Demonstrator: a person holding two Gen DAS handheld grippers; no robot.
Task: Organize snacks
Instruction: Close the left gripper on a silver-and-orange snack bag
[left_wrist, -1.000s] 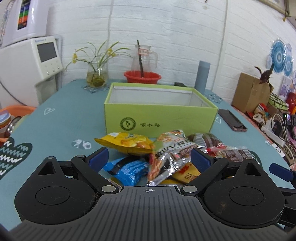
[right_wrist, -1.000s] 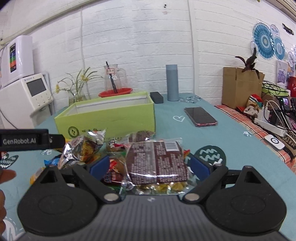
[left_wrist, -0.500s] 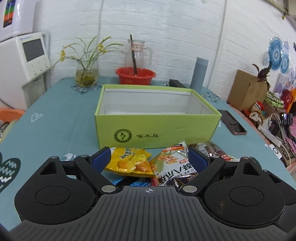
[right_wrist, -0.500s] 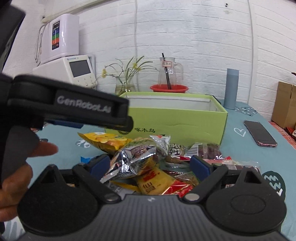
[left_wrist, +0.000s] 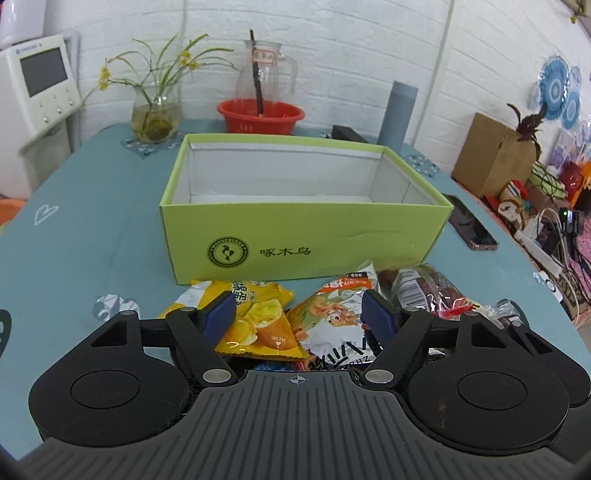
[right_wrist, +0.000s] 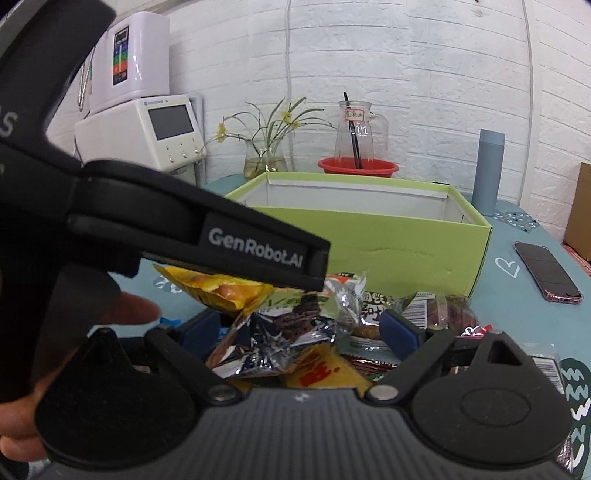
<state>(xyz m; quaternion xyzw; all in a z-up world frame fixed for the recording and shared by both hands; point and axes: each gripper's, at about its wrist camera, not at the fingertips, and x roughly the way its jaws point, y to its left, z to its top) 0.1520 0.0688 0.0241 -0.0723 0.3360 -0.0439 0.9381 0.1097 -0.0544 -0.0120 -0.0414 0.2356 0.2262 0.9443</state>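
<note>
An open, empty green box (left_wrist: 303, 236) stands on the teal table, with a pile of snack packets in front of it. My left gripper (left_wrist: 299, 314) hangs low over the pile. Its jaws are closing, with a yellow packet (left_wrist: 258, 321) and an orange-and-white packet (left_wrist: 332, 314) between them; I see no firm pinch. A dark red packet (left_wrist: 432, 291) lies to the right. My right gripper (right_wrist: 303, 328) stands open over a crumpled silver packet (right_wrist: 280, 339). A left gripper finger (right_wrist: 258, 254) and the person's hand (right_wrist: 122, 310) cross the right wrist view.
Behind the box stand a red basin (left_wrist: 260, 116) with a glass jug, a vase of flowers (left_wrist: 155, 114) and a grey bottle (left_wrist: 399, 110). A phone (left_wrist: 469, 225) lies right of the box. A cardboard box (left_wrist: 491, 155) and cables crowd the right edge. A white appliance (left_wrist: 40, 85) is at left.
The left gripper moved toward the box and its jaws narrowed around the yellow and orange packets. The right gripper swung left, from a brown packet to the silver one; the left gripper now crosses its view.
</note>
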